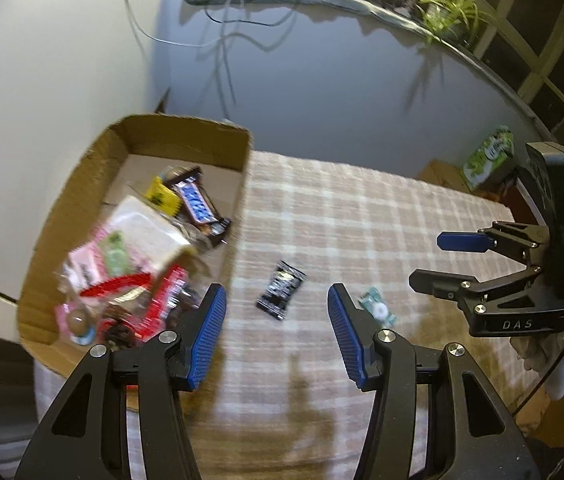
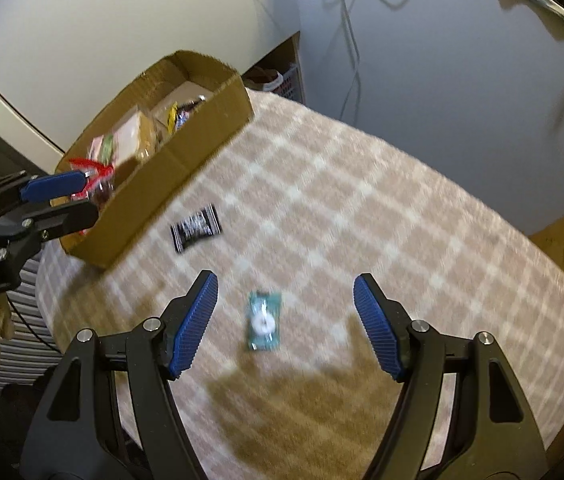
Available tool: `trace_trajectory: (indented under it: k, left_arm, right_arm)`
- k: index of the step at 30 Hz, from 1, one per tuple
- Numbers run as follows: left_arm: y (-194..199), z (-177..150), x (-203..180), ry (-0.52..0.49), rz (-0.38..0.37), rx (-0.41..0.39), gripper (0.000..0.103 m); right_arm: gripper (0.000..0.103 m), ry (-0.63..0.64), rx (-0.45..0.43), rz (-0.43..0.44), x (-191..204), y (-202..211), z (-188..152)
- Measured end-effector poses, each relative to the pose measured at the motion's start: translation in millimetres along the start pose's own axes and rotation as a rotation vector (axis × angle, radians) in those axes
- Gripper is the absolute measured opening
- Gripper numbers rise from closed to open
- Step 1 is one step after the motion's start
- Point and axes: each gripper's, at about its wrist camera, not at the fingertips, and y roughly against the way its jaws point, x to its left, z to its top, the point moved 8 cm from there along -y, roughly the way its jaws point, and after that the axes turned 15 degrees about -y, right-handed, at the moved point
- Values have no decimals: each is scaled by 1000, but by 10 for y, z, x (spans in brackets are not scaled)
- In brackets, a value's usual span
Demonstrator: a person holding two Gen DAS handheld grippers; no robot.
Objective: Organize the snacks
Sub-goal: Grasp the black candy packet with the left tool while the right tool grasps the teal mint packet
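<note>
Most snacks already lie in the box (image 1: 185, 136). Two remain on the checked worktop (image 2: 362, 208) beside it: a black packet (image 2: 196, 227) near the box and a teal candy (image 2: 263, 320) farther out. My left gripper (image 1: 277, 320) and right gripper (image 2: 286, 320) are both released, empty. Next, I'd lower the right around the candy and close.

Bare checked cloth (image 2: 362, 216) lies open around both wrappers; the cardboard box (image 2: 185, 152) walls off the left
</note>
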Motion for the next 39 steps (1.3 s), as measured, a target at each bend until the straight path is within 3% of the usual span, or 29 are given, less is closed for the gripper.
trace_trajectory:
  k: [9, 15, 21, 28, 32, 39]
  left_arm:
    - [-145, -94, -233, -19, -49, 30, 52]
    - [-165, -152, -282, -20, -61, 34, 51]
    - [-268, -243, -305, -22, -75, 65, 39]
    - [-439, -122, -362, -4, -105, 68, 39]
    - [-601, -42, -318, 23, -98, 76, 38]
    - [-847, 35, -269, 13, -50, 97, 38]
  right_arm:
    - [73, -78, 19, -14, -246, 10, -393]
    - [73, -134, -20, -11, -322, 95, -507]
    - [71, -142, -11, -21, -346, 67, -658]
    - [66, -131, -5, 2, -229, -10, -655]
    - [57, -117, 2, 17, -147, -80, -607]
    - [53, -121, 10, 38, -101, -168, -598]
